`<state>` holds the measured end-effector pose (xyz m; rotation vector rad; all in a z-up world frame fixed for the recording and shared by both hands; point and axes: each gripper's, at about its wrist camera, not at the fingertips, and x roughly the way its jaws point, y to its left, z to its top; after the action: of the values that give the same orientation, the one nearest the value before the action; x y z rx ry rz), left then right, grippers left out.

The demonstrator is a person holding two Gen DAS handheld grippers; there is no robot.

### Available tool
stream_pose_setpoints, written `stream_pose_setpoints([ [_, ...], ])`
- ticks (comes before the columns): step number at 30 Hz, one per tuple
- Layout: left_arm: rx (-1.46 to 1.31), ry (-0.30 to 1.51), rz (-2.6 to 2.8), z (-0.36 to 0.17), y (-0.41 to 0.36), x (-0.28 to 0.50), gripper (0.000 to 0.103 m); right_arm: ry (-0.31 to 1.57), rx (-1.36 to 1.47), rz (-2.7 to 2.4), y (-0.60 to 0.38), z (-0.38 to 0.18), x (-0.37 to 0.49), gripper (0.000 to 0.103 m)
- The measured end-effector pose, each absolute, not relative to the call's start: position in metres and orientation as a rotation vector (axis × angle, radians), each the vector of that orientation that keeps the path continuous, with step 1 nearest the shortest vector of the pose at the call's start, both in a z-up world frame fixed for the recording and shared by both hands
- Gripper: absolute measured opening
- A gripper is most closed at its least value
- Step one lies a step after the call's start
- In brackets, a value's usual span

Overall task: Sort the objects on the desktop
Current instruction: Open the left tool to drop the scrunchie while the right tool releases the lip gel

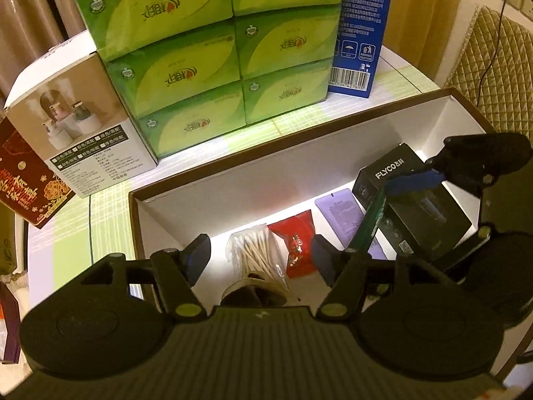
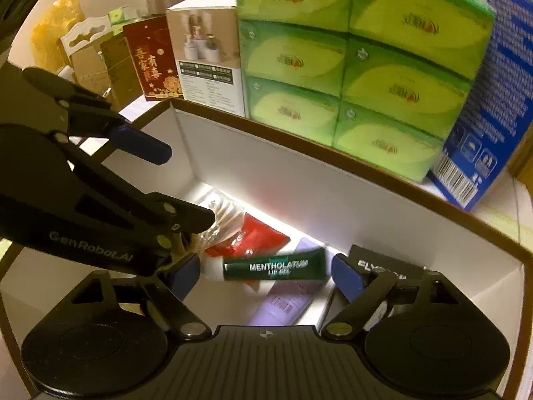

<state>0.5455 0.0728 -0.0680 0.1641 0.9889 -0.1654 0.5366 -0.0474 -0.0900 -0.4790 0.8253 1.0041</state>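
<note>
Both grippers are sitting over the open white storage box (image 2: 333,196), pointing down into it.

Nearest in the right wrist view: right gripper (image 2: 266,275) is standing spread wide, Mentholatum lip gel tube (image 2: 276,268) lying crosswise between the pads. Pads aren't visibly pressing on it, so I'm reading it as released, not grasped. It's resting partly on the purple sachet (image 2: 283,300).

Left gripper (image 1: 261,255) is also apart, nothing clamped. Bag of cotton swabs (image 1: 253,253) is sitting directly below its gap, red packet (image 1: 296,243) just beside it.

Further in: black Flyco box (image 1: 409,200) against the right side of the box. Behind the box: green tissue packs (image 1: 213,43), blue carton (image 1: 359,33), white humidifier box (image 1: 76,116).

Risks I'm watching:
- Grippers are crowding each other; the left one's fingers (image 2: 143,146) are sitting right by my right pad, so a clash is likely if both lift together.
- Tube is lying on a slick sachet and could roll or slide.
- Retracting carelessly could snag the swab bag.
</note>
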Motion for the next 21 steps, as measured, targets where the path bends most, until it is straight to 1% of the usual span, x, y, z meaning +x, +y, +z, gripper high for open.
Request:
stream_pose_setpoints([
  [3,0.153,0.982,-0.161,-0.064,0.074,0.542,0.067,0.803,-0.480,1.010,-0.050,-0.087,0.533,0.096],
  [7,0.137,0.964,-0.154,-0.055,0.076,0.534,0.071,0.826,-0.439,0.990,-0.061,-0.078,0.529,0.101],
  [8,0.132,0.960,-0.152,-0.053,0.076,0.532,0.074,0.827,-0.418,0.987,-0.066,-0.074,0.528,0.101],
  [13,0.120,0.932,-0.125,-0.039,0.079,0.515,0.079,0.858,-0.333,0.942,-0.092,-0.058,0.519,0.101],
  [17,0.106,0.903,-0.104,-0.026,0.078,0.496,0.088,0.866,-0.269,0.898,-0.115,-0.047,0.507,0.101],
  [21,0.099,0.889,-0.092,-0.015,0.073,0.475,0.092,0.853,-0.239,0.866,-0.135,-0.037,0.492,0.101],
])
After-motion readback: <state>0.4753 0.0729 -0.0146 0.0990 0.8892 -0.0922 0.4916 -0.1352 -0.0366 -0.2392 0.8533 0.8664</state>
